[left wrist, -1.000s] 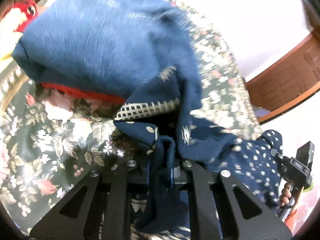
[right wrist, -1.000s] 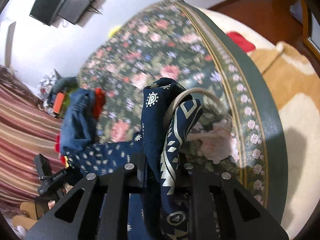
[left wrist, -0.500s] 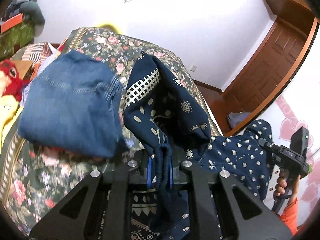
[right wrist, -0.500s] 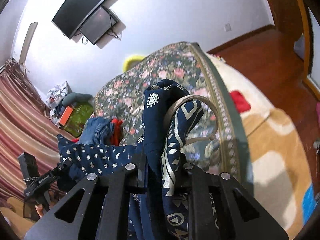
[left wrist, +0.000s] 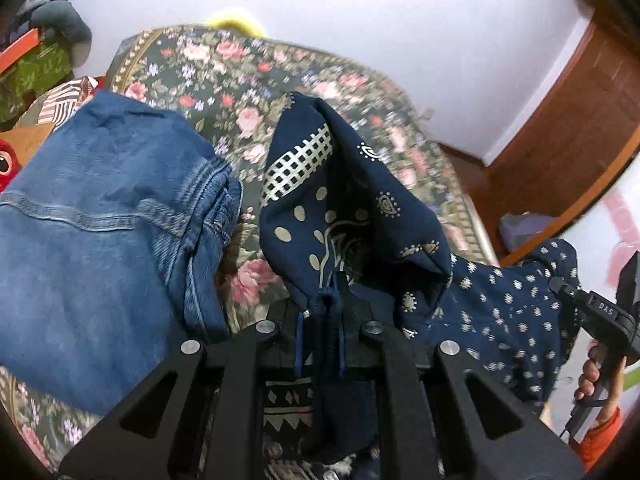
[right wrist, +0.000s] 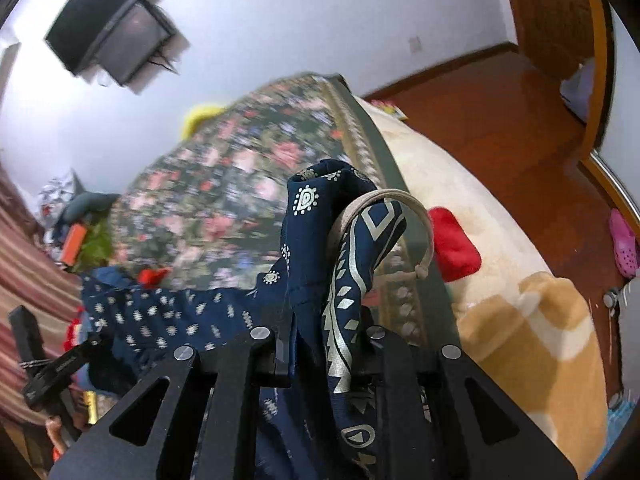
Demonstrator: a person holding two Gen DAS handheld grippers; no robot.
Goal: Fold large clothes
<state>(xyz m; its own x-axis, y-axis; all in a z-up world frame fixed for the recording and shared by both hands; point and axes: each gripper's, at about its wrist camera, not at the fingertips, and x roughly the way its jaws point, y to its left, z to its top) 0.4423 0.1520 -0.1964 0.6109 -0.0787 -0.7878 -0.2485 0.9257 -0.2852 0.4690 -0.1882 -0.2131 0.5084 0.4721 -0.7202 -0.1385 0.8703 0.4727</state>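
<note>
Both tongs are shut tight on cloth. From the left wrist view, the left tongs (left wrist: 320,336) at the bottom middle pinch a bunched edge of the dark blue patterned garment (left wrist: 352,208), which puffs up in the middle of the frame over the flowery bed (left wrist: 248,64). Folded jeans (left wrist: 100,220) lie on the left. The right tongs (left wrist: 600,312) show at the right edge, with the dotted part of the cloth hanging between. From the right wrist view, the right tongs (right wrist: 324,344) pinch another bunch of the same garment (right wrist: 316,232), with a pale cord loop (right wrist: 416,224) sticking up. The thin bunches could slip out if the hands pull apart too hard. The hanging cloth could also brush the jeans and mess them up.
</note>
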